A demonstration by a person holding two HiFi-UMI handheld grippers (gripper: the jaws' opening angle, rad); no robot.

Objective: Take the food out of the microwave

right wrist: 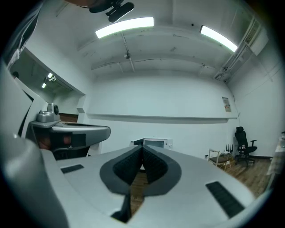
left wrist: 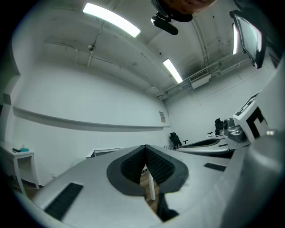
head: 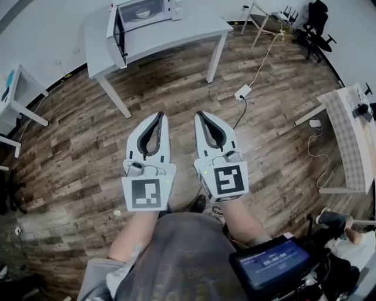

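Head view: microwave [head: 144, 14] on white table [head: 188, 29] well ahead, door [head: 119, 36] swung open, food inside too small to tell; power strip [head: 242, 92] on wood floor [head: 76, 135] between. Left gripper [head: 160, 117] and right gripper [head: 201, 117] both pressed together, empty.

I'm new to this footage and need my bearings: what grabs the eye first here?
Dead centre in the head view, the left gripper and right gripper are held side by side over the wood floor, both shut and empty. Beyond them, at the top, a microwave with its door swung open stands on a white table, well apart from the grippers.
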